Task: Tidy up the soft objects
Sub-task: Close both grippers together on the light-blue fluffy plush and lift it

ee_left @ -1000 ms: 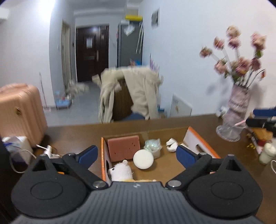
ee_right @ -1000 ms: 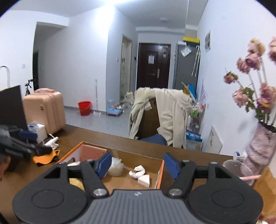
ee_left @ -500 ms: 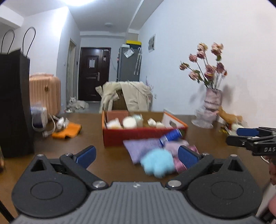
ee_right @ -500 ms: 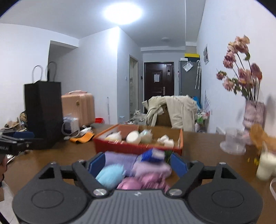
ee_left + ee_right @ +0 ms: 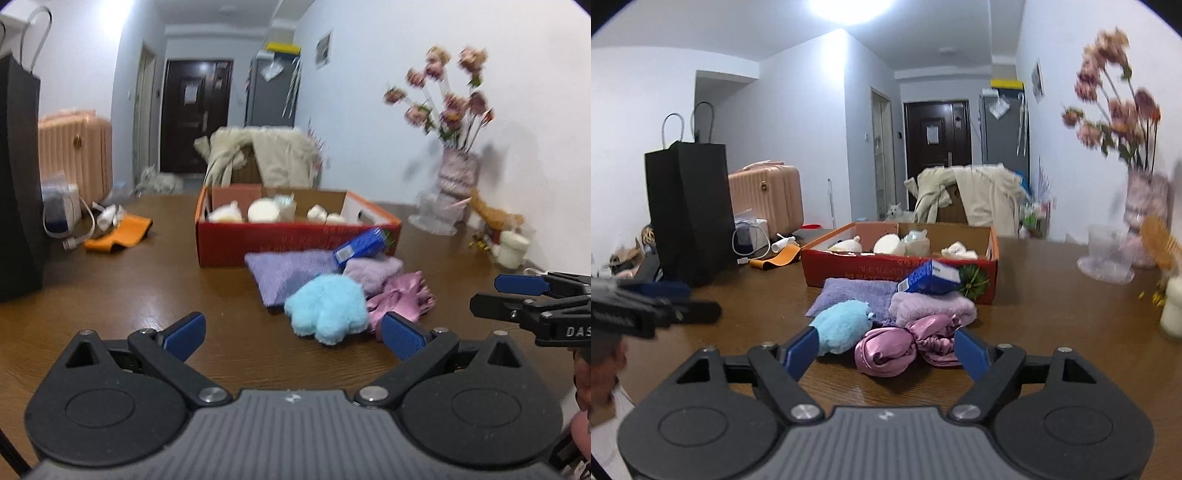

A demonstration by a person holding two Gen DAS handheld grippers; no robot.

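Left gripper (image 5: 291, 332): jaws spread wide, nothing between the pads, held low over the table (image 5: 110, 295) and aimed slightly downward. The blue plush (image 5: 327, 308) lies just ahead and a little right of its centre line, resting on the table at the near edge of the pile.

Centre: the pile sits directly in front of the red box (image 5: 295, 240), touching or nearly touching its near wall. The purple cloth (image 5: 284, 269) runs crosswise, its long side roughly parallel to that wall (a blue carton (image 5: 360, 245) rests on top).

Right gripper (image 5: 886, 352): jaws have just been closing slightly but stand apart, gripping nothing. The pink satin scrunchie (image 5: 890, 349) lies straight ahead, framed between the pads, no contact evident. Judgement: the right hand is nearer the satin piece, the left nearer the blue plush; both are posed level-to-downward for a forward reach.
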